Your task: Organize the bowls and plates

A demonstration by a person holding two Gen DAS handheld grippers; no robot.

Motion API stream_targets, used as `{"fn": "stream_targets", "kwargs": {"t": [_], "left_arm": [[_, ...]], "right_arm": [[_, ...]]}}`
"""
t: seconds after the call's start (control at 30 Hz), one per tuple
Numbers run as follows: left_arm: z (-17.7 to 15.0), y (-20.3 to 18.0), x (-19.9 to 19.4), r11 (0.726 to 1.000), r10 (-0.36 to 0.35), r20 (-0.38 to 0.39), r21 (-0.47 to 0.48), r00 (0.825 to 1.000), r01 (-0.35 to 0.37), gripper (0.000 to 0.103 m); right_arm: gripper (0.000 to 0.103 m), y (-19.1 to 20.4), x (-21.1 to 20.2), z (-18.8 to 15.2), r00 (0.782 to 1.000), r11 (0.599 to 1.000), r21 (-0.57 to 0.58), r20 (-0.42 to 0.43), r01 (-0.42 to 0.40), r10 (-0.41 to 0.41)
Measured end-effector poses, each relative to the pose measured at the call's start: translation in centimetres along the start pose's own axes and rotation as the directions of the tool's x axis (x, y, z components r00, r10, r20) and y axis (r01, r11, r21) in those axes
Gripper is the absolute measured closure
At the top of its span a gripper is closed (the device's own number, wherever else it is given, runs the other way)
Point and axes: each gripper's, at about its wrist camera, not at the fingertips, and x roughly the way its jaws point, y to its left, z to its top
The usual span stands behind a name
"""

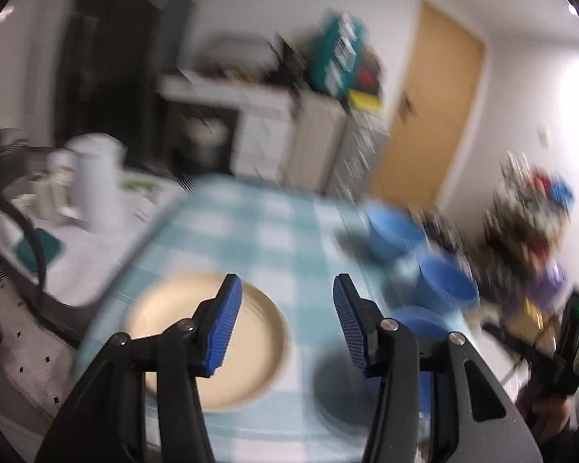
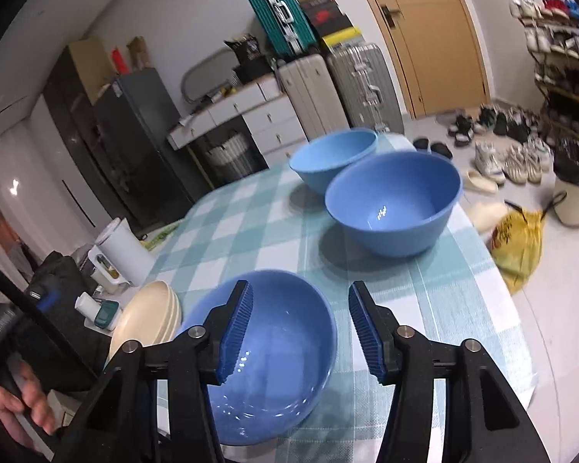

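My left jaws [image 1: 287,324] stand apart, empty, above the beige plate stack [image 1: 208,343] on the checked surface [image 1: 258,227]. My right jaws [image 2: 301,328] gape empty over the nearest blue bowl [image 2: 274,355]; two more blue bowls [image 2: 393,200] sit beyond.

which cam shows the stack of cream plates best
The left wrist view: the cream plates face the camera nearly whole, though motion-blurred and partly behind the left gripper. The right wrist view is sharp but catches them only edge-on at the table's left edge.

Left tool [image 1: 287,324] open above beige plate [image 1: 251,351]; 3 blue bowls [image 1: 447,281] right.
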Motion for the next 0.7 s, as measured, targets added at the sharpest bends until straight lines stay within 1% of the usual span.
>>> {"fn": "stream_targets", "kwargs": {"t": [0.03, 0.07, 0.1, 0.13, 0.17, 0.23, 0.27, 0.3, 0.37, 0.4, 0.43, 0.47, 0.5, 0.53, 0.57, 0.6, 0.63, 0.67, 0.7], "left_arm": [[0.5, 1.5, -1.8, 0.999, 0.027, 0.062, -0.032, 0.998, -0.025, 0.053], [0.8, 2.6, -3.2, 0.998, 0.050, 0.107, -0.054, 0.993, -0.044, 0.052], [1.1, 3.7, -5.2, 0.995, 0.076, 0.161, -0.071, 0.984, -0.065, 0.051], [1.3, 4.3, -6.0, 0.995, 0.086, 0.181, -0.071, 0.980, -0.074, 0.051], [1.5, 4.8, -7.0, 0.994, 0.099, 0.192, -0.061, 0.976, -0.089, 0.050], [1.7, 4.9, -8.6, 0.996, 0.092, 0.174, -0.019, 0.980, -0.091, 0.050], [1.5, 4.4, -9.3, 0.996, 0.079, 0.168, 0.019, 0.983, -0.083, 0.050], [1.2, 3.6, -10.2, 0.995, 0.052, 0.168, 0.077, 0.984, -0.065, 0.050], [0.4, 2.1, -11.4, 0.983, 0.013, 0.161, 0.177, 0.987, -0.042, 0.049], [-0.2, 0.6, -11.9, 0.965, -0.021, 0.148, 0.263, 0.989, -0.019, 0.048], [-0.2, -0.2, -12.3, 0.949, -0.041, 0.121, 0.316, 0.992, 0.001, 0.042], [-0.5, -1.5, -12.6, 0.926, -0.067, 0.083, 0.377, 0.994, 0.031, 0.039], [-0.6, -2.6, -13.1, 0.906, -0.096, 0.059, 0.419, 0.994, 0.062, 0.038], [-0.8, -4.0, -13.9, 0.878, -0.144, 0.035, 0.465, 0.989, 0.111, 0.038], [-1.0, -5.1, -14.6, 0.857, -0.181, 0.027, 0.495, 0.983, 0.144, 0.036], [-1.3, -6.3, -15.3, 0.833, -0.201, 0.031, 0.532, 0.979, 0.154, 0.034], [-1.5, -7.3, -15.9, 0.818, -0.199, 0.051, 0.558, 0.979, 0.138, 0.027], [-1.6, -7.9, -16.2, 0.812, -0.193, 0.066, 0.571, 0.979, 0.122, 0.020], [-1.6, -8.4, -16.4, 0.811, -0.194, 0.075, 0.573, 0.978, 0.117, 0.020]], "right_arm": [[0.046, 0.2, -0.3, 0.1, 1.000, 1.000, -0.005, 0.014, -0.010, 0.010], [0.046, 0.3, -0.5, 0.1, 1.000, 1.000, -0.010, 0.025, -0.017, 0.017], [0.046, 0.6, -0.8, 0.2, 0.999, 1.000, -0.017, 0.037, -0.023, 0.024], [0.045, 0.8, -1.0, 0.2, 0.998, 0.999, -0.023, 0.046, -0.029, 0.030], [0.044, 1.0, -1.2, 0.3, 0.998, 0.999, -0.030, 0.058, -0.034, 0.036], [0.041, 1.5, -1.6, 0.3, 0.996, 0.998, -0.048, 0.081, -0.043, 0.046], [0.040, 1.8, -1.9, 0.3, 0.994, 0.997, -0.056, 0.096, -0.044, 0.050], [0.036, 2.0, -2.2, 0.4, 0.992, 0.997, -0.063, 0.112, -0.043, 0.050], [0.034, 2.2, -2.5, 0.4, 0.990, 0.997, -0.065, 0.133, -0.038, 0.047], [0.034, 2.3, -2.6, 0.5, 0.989, 0.997, -0.063, 0.140, -0.037, 0.045], [0.034, 2.4, -2.7, 0.5, 0.989, 0.997, -0.061, 0.140, -0.040, 0.048], [0.034, 2.3, -2.6, 0.5, 0.989, 0.997, -0.058, 0.137, -0.043, 0.050], [0.034, 2.3, -2.6, 0.5, 0.990, 0.997, -0.056, 0.132, -0.044, 0.051], [0.034, 2.3, -2.5, 0.5, 0.991, 0.997, -0.058, 0.128, -0.041, 0.048], [0.034, 2.4, -2.5, 0.5, 0.991, 0.997, -0.063, 0.124, -0.036, 0.044], [0.034, 2.4, -2.4, 0.4, 0.992, 0.997, -0.068, 0.122, -0.035, 0.043], [0.034, 2.4, -2.4, 0.4, 0.992, 0.997, -0.072, 0.118, -0.034, 0.043], [0.034, 2.4, -2.3, 0.3, 0.993, 0.997, -0.076, 0.113, -0.034, 0.042], [0.034, 2.4, -2.3, 0.3, 0.993, 0.996, -0.082, 0.111, -0.033, 0.042]]}}
